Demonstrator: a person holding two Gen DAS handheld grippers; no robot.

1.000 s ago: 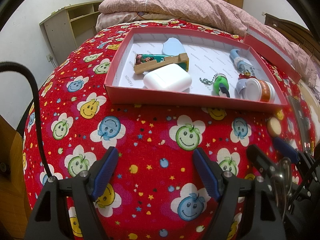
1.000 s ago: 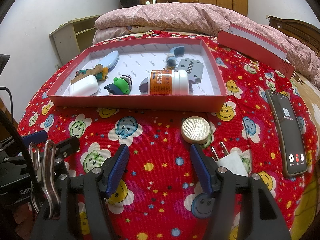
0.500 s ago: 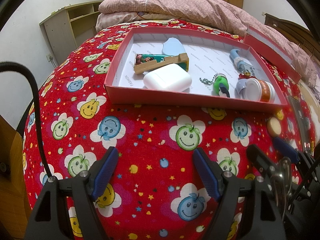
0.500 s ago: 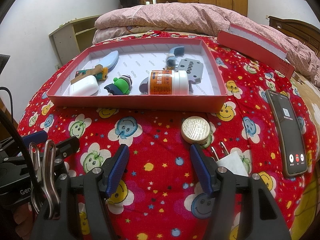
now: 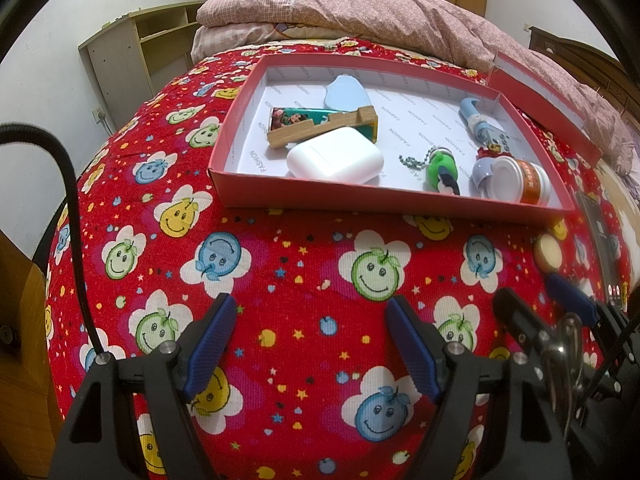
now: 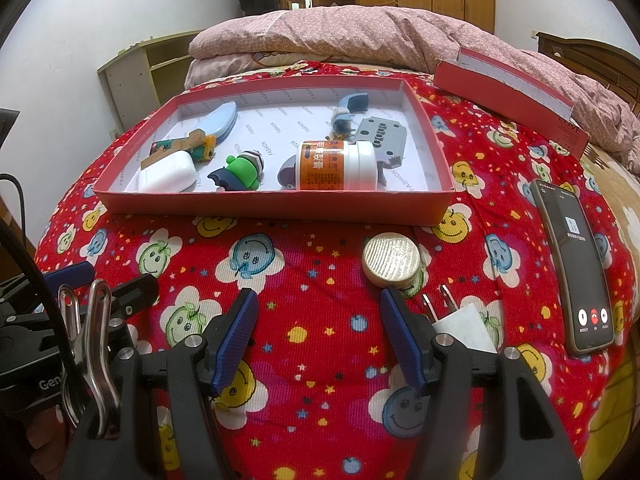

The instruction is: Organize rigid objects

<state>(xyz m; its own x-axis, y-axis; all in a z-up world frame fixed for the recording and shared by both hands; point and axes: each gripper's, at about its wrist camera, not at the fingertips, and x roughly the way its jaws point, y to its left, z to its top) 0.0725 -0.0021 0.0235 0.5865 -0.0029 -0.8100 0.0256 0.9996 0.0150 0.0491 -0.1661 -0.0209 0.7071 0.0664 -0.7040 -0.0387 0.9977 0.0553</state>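
Observation:
A red shallow box [image 6: 276, 205] [image 5: 360, 202] on the smiley bedspread holds a white earbud case [image 5: 335, 159], a wooden stand [image 5: 320, 127], a green keychain toy [image 6: 244, 170], an orange-label bottle [image 6: 336, 165], a grey part [image 6: 380, 136] and blue pieces. A round gold tin [image 6: 391, 261] lies in front of the box, a white plug charger [image 6: 464, 320] just behind my right fingertip. My right gripper [image 6: 314, 338] is open and empty, near the tin. My left gripper [image 5: 310, 344] is open and empty over bare bedspread.
A black phone [image 6: 572, 264] lies at the right with its screen lit. The red box lid [image 6: 508, 100] leans at the back right against a pink quilt [image 6: 360, 36]. A wooden shelf [image 5: 136, 60] stands at the left wall.

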